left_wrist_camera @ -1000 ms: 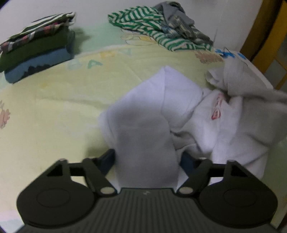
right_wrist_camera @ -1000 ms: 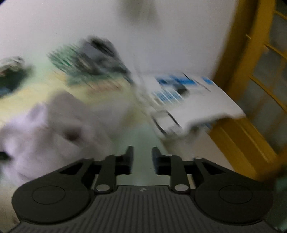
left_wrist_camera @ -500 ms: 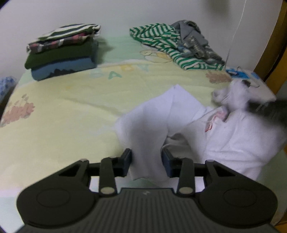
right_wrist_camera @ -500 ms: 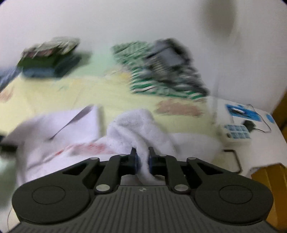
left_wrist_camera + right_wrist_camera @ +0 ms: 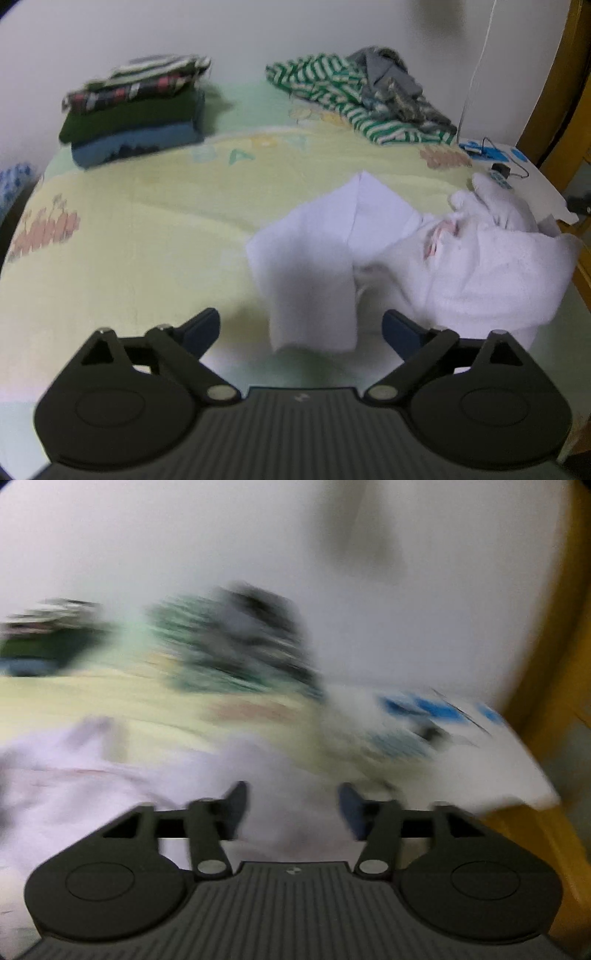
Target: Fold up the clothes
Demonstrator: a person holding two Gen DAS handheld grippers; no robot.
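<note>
We see the left gripper w/ jaws spread wide, nothing pinched; the crumpled white fleece garment lies on the pale yellow printed bed sheet, its near flap between the fingers. Right gripper also spread, empty, over the garment; right wrist view heavily blurred

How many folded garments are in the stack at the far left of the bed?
4, top to bottom: a striped one, a plaid one, a dark green one and a blue one on the bed. Thin layers could be hidden by blur.
</note>
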